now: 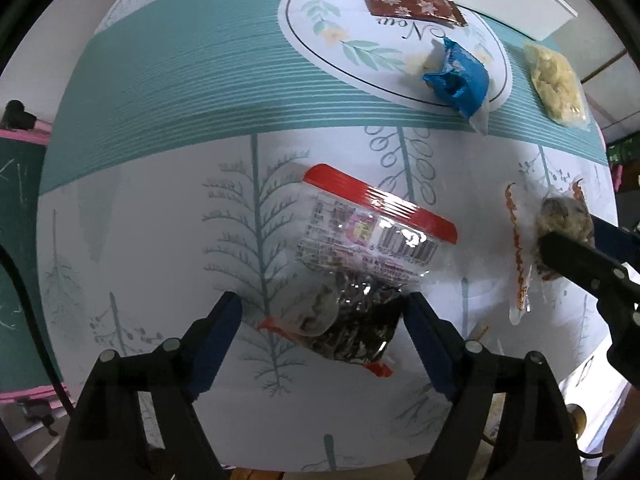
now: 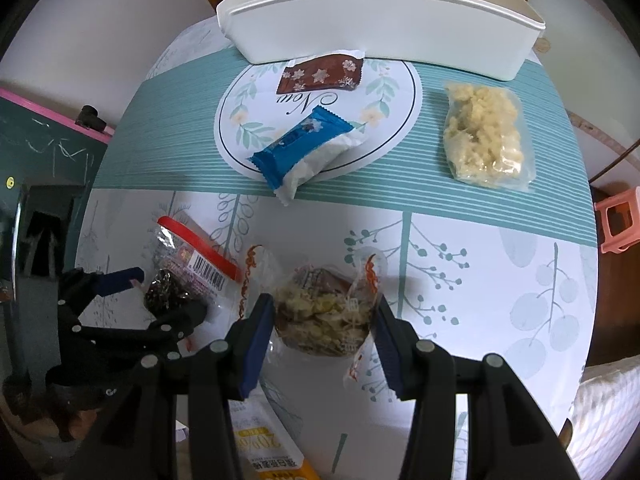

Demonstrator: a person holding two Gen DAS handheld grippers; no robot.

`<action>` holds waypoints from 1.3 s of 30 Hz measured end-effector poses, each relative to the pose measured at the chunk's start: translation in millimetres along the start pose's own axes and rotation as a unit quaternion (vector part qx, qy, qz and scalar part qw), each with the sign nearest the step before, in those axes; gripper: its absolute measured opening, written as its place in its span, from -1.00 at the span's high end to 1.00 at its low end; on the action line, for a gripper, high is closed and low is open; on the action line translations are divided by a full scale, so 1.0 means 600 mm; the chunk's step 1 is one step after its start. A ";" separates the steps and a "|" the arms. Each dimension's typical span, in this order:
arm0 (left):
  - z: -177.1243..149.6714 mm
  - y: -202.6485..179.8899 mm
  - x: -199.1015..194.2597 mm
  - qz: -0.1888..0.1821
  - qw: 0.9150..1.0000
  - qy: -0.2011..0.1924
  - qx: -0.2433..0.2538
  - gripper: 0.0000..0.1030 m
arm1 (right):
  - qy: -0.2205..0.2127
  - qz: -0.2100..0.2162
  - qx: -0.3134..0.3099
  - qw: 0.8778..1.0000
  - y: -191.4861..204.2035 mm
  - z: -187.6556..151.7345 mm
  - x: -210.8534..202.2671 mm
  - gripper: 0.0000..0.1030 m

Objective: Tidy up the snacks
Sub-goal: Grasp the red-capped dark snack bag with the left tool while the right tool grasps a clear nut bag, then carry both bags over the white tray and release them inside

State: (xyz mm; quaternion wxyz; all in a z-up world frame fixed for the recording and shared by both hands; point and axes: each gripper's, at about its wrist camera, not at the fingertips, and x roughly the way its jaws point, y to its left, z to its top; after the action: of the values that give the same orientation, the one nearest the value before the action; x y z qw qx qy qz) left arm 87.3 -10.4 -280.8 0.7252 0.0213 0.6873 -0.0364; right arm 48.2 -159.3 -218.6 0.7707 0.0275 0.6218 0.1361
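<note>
Smooth white bin (image 2: 380, 28) sits at the table's far edge, and nearest us from it the right gripper (image 2: 324, 328) squeezes a crinkly clear pouch (image 2: 324, 316) of pale shreds, while the left gripper (image 1: 324, 320) straddles, unclenched, a red-edged dark-seed bag (image 1: 360, 280).

Green chalkboard (image 2: 44, 148) with pink frame at left; pink stool (image 2: 620, 220) at right.

Patterned tablecloth (image 2: 500, 280) carries white bin (image 2: 380, 32) and scattered snack packets (image 2: 308, 148)
</note>
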 end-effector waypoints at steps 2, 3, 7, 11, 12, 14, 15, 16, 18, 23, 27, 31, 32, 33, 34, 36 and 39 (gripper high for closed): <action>0.000 -0.012 -0.006 -0.002 1.000 -0.012 0.017 -0.21 | 0.000 0.001 0.002 1.000 -0.001 -0.001 0.000 0.05; 0.001 -0.015 -0.012 -0.003 0.999 -0.020 0.029 -0.03 | 0.001 0.001 0.003 1.000 -0.001 -0.002 0.000 0.05; 0.003 -0.030 -0.018 -0.010 0.999 -0.022 0.027 0.29 | 0.000 0.005 0.008 1.000 -0.004 -0.004 0.001 0.05; 0.000 -0.021 -0.023 -0.006 0.999 -0.029 0.013 0.30 | -0.004 0.009 0.008 1.000 -0.006 -0.004 -0.004 0.05; -0.003 -0.011 -0.028 -0.005 0.999 -0.031 0.010 0.30 | -0.006 0.010 0.008 1.000 -0.007 -0.003 -0.006 0.05; 0.003 -0.007 -0.039 -0.007 0.999 -0.036 0.002 0.30 | -0.011 0.013 0.008 1.000 -0.009 -0.001 -0.013 0.05; 0.008 -0.004 -0.051 -0.009 0.999 -0.042 -0.003 0.30 | -0.013 0.013 0.009 1.000 -0.010 0.001 -0.017 0.05; 0.015 -0.004 -0.061 -0.010 0.999 -0.049 -0.006 0.30 | -0.016 0.014 0.010 1.000 -0.011 0.002 -0.022 0.05; 0.034 -0.001 -0.091 -0.011 0.998 -0.068 -0.011 0.30 | -0.025 0.017 0.016 0.999 -0.016 0.008 -0.035 0.05; 0.093 0.016 -0.177 -0.016 0.992 -0.126 -0.013 0.30 | -0.055 0.024 0.027 0.998 -0.030 0.035 -0.077 0.05; 0.147 0.032 -0.266 -0.022 0.984 -0.178 -0.004 0.30 | -0.097 0.025 0.030 0.995 -0.041 0.078 -0.134 0.05; 0.217 0.012 -0.346 -0.024 0.974 -0.226 0.010 0.30 | -0.159 0.017 0.031 0.987 -0.052 0.141 -0.215 0.05; 0.232 0.010 -0.360 -0.024 0.972 -0.235 0.013 0.30 | -0.174 0.015 0.031 0.984 -0.053 0.157 -0.235 0.05; 0.249 0.004 -0.378 -0.026 0.969 -0.246 0.016 0.30 | -0.190 0.011 0.030 0.981 -0.054 0.172 -0.255 0.05; 0.264 -0.001 -0.394 -0.027 0.966 -0.255 0.019 0.30 | -0.203 0.008 0.029 0.979 -0.055 0.185 -0.273 0.05; 0.293 -0.010 -0.420 -0.027 0.962 -0.270 0.024 0.30 | -0.228 0.000 0.027 0.973 -0.056 0.210 -0.306 0.05; 0.330 -0.025 -0.453 -0.025 0.956 -0.290 0.035 0.29 | -0.263 -0.008 0.029 0.964 -0.062 0.248 -0.355 0.05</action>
State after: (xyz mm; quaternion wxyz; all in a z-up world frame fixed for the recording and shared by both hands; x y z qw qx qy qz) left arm 269.1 -35.2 1.5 0.8911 0.0182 0.4457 -0.0827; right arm 158.3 -227.8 9.5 0.9073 0.0797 0.4008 0.0993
